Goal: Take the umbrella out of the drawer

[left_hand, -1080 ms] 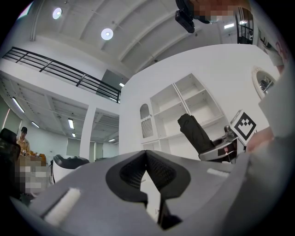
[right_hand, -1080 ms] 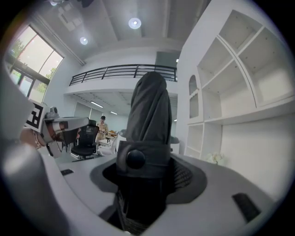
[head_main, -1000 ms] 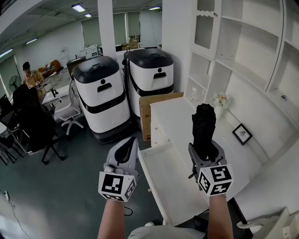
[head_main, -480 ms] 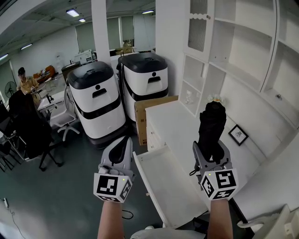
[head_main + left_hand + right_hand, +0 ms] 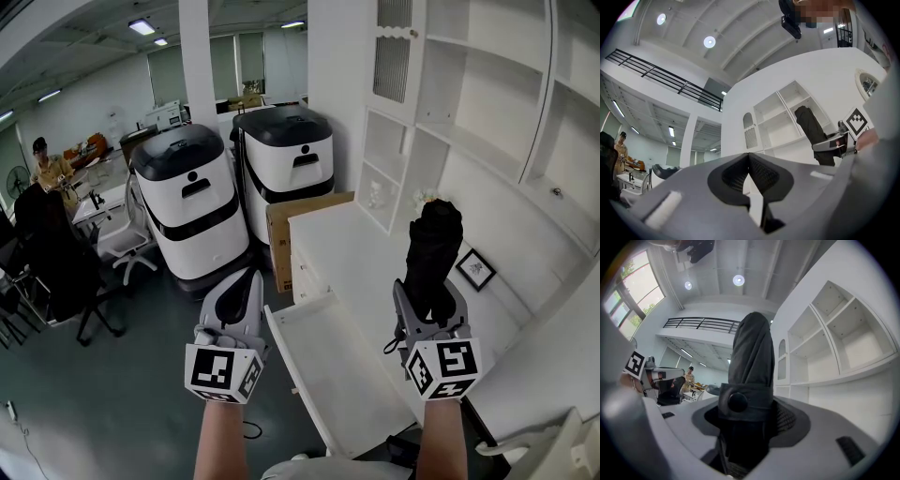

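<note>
A folded black umbrella [image 5: 431,251] stands upright in my right gripper [image 5: 429,302], which is shut on its lower part. It hangs over the white cabinet top [image 5: 349,251], above and to the right of the open white drawer [image 5: 330,367]. In the right gripper view the umbrella [image 5: 751,363] fills the gap between the jaws, its snap strap facing the camera. My left gripper [image 5: 246,283] hovers left of the drawer with its jaws together and nothing in them. The left gripper view shows the umbrella [image 5: 812,133] and the right gripper off to the right.
Two white-and-black machines [image 5: 190,204] [image 5: 292,161] and a cardboard box [image 5: 280,228] stand behind the drawer. White shelves [image 5: 469,89] rise at the right, with a small picture frame [image 5: 475,270] and flowers [image 5: 429,200] on the cabinet top. A seated person [image 5: 49,165] and chairs are far left.
My right gripper has lifted the umbrella higher and a little further over the cabinet top. The left gripper has risen slightly and stays shut.
</note>
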Available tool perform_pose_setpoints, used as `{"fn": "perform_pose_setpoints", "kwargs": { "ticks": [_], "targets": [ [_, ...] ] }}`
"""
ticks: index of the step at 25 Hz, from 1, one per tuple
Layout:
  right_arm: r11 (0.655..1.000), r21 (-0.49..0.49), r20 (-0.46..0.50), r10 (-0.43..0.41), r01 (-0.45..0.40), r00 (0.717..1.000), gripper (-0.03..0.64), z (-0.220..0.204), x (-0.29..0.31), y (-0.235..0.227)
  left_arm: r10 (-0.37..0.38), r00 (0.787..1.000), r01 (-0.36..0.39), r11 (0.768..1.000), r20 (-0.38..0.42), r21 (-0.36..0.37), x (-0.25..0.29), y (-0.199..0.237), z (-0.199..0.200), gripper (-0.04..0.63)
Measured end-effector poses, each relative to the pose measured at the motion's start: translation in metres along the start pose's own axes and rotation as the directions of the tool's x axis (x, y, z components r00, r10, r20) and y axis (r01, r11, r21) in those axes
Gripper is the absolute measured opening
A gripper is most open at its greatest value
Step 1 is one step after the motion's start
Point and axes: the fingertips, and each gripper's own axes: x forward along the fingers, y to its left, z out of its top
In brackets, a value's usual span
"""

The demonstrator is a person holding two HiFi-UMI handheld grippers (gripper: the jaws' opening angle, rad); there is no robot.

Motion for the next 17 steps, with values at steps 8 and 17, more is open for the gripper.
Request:
{"fn": "perform_pose_setpoints", "kwargs": {
  "ticks": [8,17],
  "targets": [
    [1.0,-0.022,0.012,-0.02,0.02,1.0,0.252,0.009,-0.004,-0.006,0.012,1.0,-0.012,1.0,0.006,0.0,0.0,0.004,0.005,0.011],
    [0.998,-0.042,0.028,-0.037,0.038,0.999,0.252,0.019,-0.01,-0.012,0.016,1.0,-0.016,0.999,0.011,0.028,0.001,0.007,0.011,0.011]
  ]
}}
